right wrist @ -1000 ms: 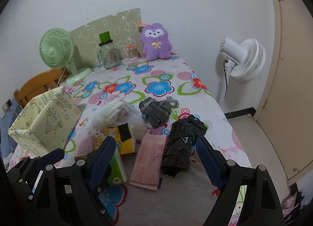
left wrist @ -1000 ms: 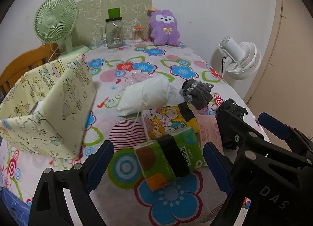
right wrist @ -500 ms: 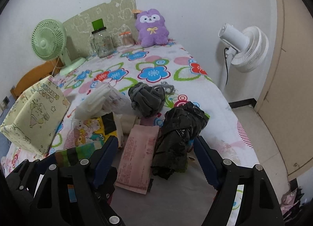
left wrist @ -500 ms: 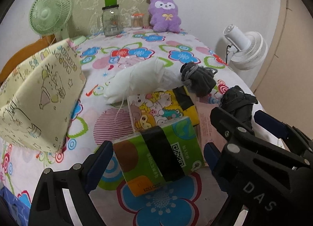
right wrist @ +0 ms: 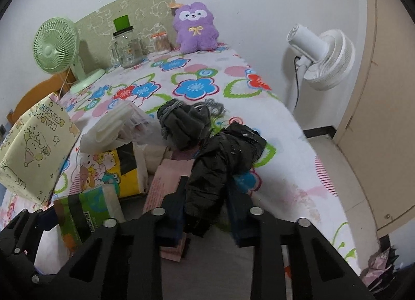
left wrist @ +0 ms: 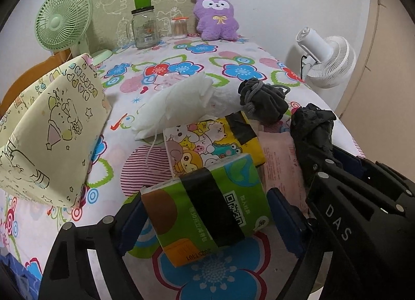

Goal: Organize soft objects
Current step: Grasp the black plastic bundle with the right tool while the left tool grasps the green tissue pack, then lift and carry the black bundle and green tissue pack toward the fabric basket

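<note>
The black crumpled bundle (right wrist: 223, 160) is lain on the flowered worktop (right wrist: 285, 144), beside a pink packet (right wrist: 168, 180), and its near end is pinched by the closing right claw (right wrist: 206, 211). A green tissue pack (left wrist: 205, 204) is framed by the spread left claw (left wrist: 205, 224), whose jaws are closing, the left pad touching or nearly so, the right one apart.
</note>
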